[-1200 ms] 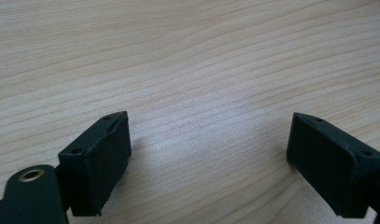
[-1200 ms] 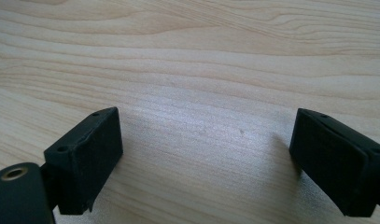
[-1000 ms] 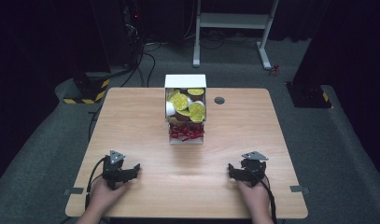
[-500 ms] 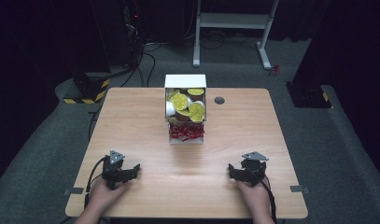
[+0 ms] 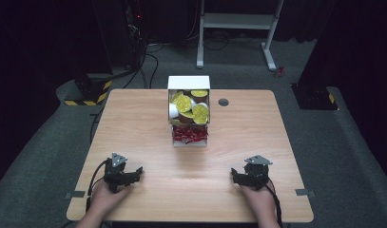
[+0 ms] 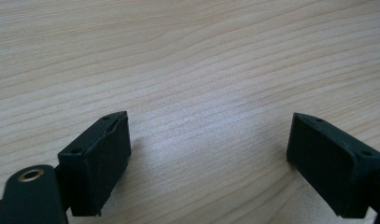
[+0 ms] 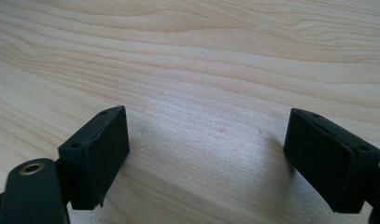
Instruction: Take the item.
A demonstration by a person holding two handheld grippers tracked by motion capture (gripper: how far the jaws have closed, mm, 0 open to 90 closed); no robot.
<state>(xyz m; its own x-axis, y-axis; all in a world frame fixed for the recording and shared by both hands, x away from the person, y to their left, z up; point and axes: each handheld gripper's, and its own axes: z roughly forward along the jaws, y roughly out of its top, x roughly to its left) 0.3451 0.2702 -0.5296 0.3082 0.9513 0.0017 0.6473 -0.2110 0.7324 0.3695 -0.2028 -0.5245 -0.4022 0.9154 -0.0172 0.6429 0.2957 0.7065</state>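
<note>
Both tools, left tool (image 5: pixel 134 173) and right tool (image 5: pixel 237 176), rest wide and empty on the bench (image 5: pixel 148 137), the white box (image 5: pixel 188 111) untouched, so nothing seems started.

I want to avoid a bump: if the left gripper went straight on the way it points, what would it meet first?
Probably just the bare table. The left gripper is open, angled down at wood; depth is unclear.

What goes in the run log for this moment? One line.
left hand-held gripper: open, empty | right hand-held gripper: open, empty | box: mid-table, untouched
</note>
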